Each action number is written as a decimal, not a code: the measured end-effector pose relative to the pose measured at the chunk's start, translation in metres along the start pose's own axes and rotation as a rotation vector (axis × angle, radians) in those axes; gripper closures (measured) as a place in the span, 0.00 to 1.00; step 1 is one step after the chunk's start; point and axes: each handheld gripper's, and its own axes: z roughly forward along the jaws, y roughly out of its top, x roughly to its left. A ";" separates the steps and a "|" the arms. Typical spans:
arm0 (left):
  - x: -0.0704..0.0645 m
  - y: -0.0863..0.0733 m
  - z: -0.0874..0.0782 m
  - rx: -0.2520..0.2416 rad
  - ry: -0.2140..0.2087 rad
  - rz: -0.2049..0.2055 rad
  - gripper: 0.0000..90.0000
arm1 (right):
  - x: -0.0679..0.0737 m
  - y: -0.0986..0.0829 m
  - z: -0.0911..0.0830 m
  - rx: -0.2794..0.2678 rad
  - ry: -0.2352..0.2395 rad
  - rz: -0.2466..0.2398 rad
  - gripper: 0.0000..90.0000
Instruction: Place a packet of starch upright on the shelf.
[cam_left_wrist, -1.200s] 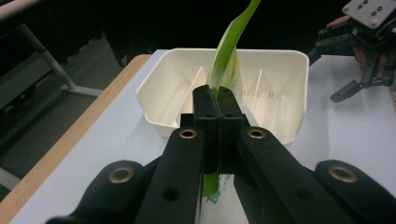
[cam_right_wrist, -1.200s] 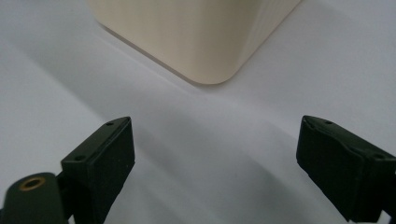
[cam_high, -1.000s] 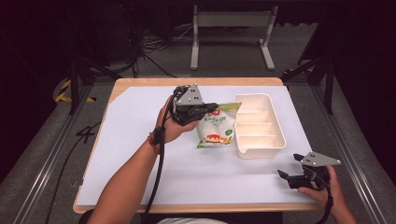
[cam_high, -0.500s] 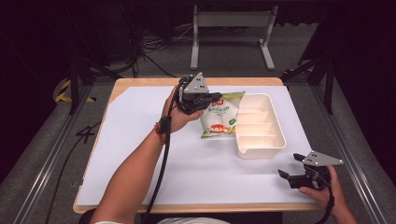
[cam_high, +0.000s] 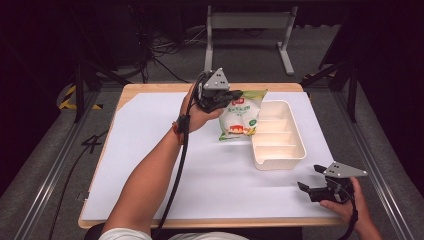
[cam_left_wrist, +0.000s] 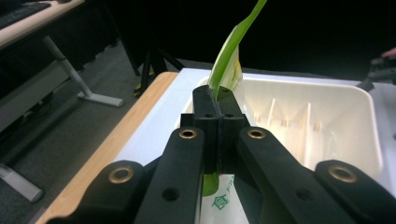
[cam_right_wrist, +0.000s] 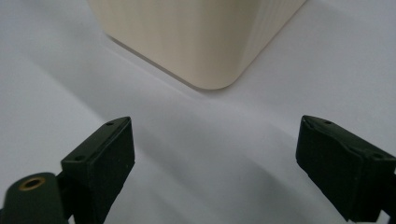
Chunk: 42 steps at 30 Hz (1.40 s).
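Two jaws of my left gripper (cam_high: 234, 94) pinch the thin green top seam of the snack bag (cam_high: 239, 118), which hangs at the tray's (cam_high: 278, 159) nine o'clock edge. The glossy film looks slippery; it could slide free or snag the cream plastic rim. My right gripper (cam_high: 311, 178) waits wide apart, empty, on the white table (cam_high: 150, 150).

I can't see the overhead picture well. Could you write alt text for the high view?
A person's left gripper holds a green and white snack bag by its top edge, lifted beside a cream divided tray on a white-covered table. The right gripper rests open near the table's front right corner, holding nothing.
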 end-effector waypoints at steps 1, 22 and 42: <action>0.001 0.001 0.002 0.000 0.004 -0.001 1.00 | 0.000 0.000 0.000 0.001 -0.001 0.002 0.13; -0.004 0.030 0.061 -0.028 -0.037 0.048 1.00 | -0.002 -0.002 0.001 0.002 0.005 0.013 0.13; -0.013 0.044 0.103 -0.106 -0.086 0.022 1.00 | -0.002 -0.003 0.000 0.007 0.003 0.013 0.13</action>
